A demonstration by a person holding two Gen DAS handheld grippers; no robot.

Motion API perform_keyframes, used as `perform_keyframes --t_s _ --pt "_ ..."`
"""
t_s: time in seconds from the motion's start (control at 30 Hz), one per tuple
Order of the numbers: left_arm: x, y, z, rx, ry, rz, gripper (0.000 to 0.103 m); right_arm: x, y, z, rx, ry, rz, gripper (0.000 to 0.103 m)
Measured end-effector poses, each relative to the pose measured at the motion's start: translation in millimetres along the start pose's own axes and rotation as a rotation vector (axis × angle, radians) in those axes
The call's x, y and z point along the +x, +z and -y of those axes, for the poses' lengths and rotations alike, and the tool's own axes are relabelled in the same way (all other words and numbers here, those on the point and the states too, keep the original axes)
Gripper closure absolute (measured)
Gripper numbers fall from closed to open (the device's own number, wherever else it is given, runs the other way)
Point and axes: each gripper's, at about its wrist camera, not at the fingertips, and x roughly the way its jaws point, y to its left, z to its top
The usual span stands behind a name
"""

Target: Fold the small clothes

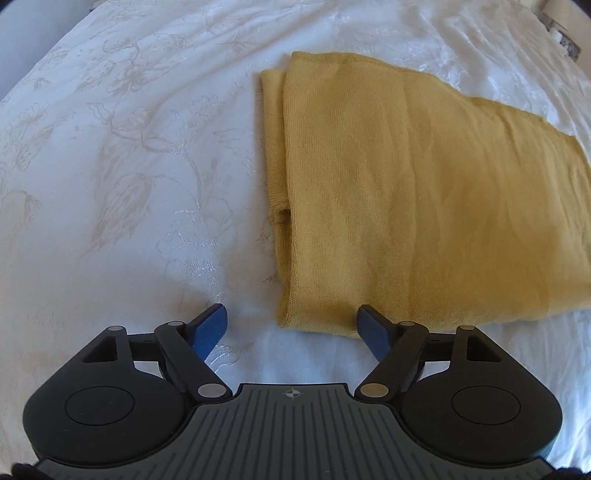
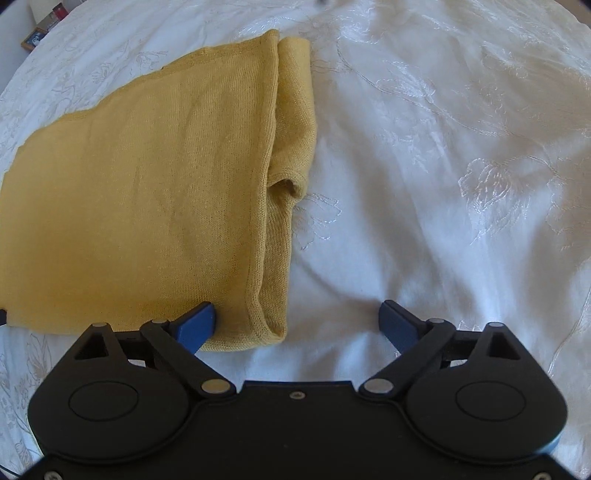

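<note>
A mustard-yellow knitted garment [image 1: 424, 192] lies folded flat on a white embroidered bedspread [image 1: 129, 155], its layered side edges showing along both sides. The left gripper [image 1: 291, 325] hangs just short of the garment's near left corner, fingers spread wide and holding nothing; its right blue pad [image 1: 373, 328] sits at the near hem, possibly touching it. The right gripper [image 2: 297, 321] is likewise spread and empty at the near right corner, its left pad [image 2: 195, 325] against the hem. Small objects [image 2: 44, 26] sit blurred beyond the bed's far edge
</note>
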Motion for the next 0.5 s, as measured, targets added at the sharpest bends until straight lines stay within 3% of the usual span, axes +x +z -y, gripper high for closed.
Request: perform_keyframes --t_s 0.23,0.5 --pt "-30.3 -3.1 30.4 0.003 -0.059 0.066 0.025 -19.0 -22.9 -5.8 0.084 0.043 0.012 0.001" --pt "-12.6 17.3 91.1 0.056 -0.110 0.043 0.024 -16.2 -56.4 -8.7 0.092 0.035 -0.043 0.001"
